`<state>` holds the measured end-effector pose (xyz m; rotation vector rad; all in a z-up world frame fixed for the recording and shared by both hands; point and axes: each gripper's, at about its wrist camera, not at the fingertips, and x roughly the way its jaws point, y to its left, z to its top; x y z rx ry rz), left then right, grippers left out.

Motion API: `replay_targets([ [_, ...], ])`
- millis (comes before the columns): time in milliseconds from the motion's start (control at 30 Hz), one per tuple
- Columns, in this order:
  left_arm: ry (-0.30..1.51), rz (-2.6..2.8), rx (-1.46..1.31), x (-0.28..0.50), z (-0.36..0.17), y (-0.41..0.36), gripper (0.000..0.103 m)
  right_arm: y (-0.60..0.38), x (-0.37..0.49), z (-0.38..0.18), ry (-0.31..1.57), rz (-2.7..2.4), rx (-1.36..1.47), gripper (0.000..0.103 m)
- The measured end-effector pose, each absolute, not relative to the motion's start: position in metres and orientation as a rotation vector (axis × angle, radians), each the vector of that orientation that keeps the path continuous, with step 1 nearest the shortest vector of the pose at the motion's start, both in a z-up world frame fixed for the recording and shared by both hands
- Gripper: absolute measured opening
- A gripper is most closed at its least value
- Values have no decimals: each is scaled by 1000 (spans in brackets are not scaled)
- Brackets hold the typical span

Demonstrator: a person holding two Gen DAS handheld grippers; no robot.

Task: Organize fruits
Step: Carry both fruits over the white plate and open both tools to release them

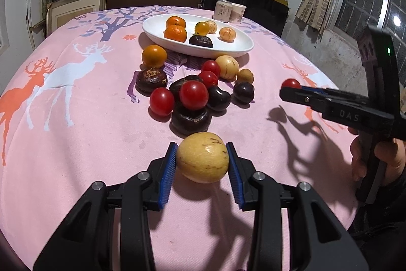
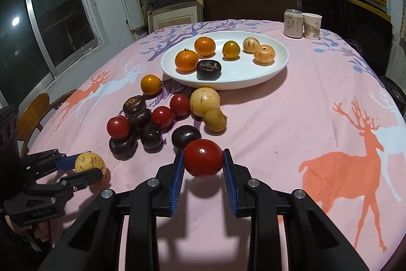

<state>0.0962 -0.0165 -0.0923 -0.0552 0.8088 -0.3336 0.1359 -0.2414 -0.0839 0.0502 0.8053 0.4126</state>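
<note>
My left gripper (image 1: 201, 160) is shut on a yellow speckled fruit (image 1: 202, 160), held just above the cloth near the table's front. The same fruit (image 2: 90, 163) shows at lower left in the right wrist view. My right gripper (image 2: 203, 161) is shut on a red tomato (image 2: 203, 158), lifted off the table; it also shows at the right of the left wrist view as a red tomato (image 1: 291, 83). A white oval plate (image 1: 243, 46) at the back holds oranges, yellow fruits and a dark fruit. A loose pile of tomatoes, dark fruits and yellow fruits (image 1: 192, 94) lies in front of it.
A pink deer-print cloth (image 2: 317, 118) covers the round table. A drink can (image 2: 293, 23) and a paper cup (image 2: 311, 26) stand at the far right behind the plate. A wooden chair (image 2: 33, 116) is at the left edge. Shelves of boxes fill the back wall.
</note>
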Motion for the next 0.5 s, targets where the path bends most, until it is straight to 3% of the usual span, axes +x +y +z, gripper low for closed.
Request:
replay_targets([
  [267,816,-345,-42,95,-84,-21,38,-262,134,-77,794,405,80,30],
  [500,801,-363,8,138,-45,-42,38,-267,171,-42,736,391,53,30],
])
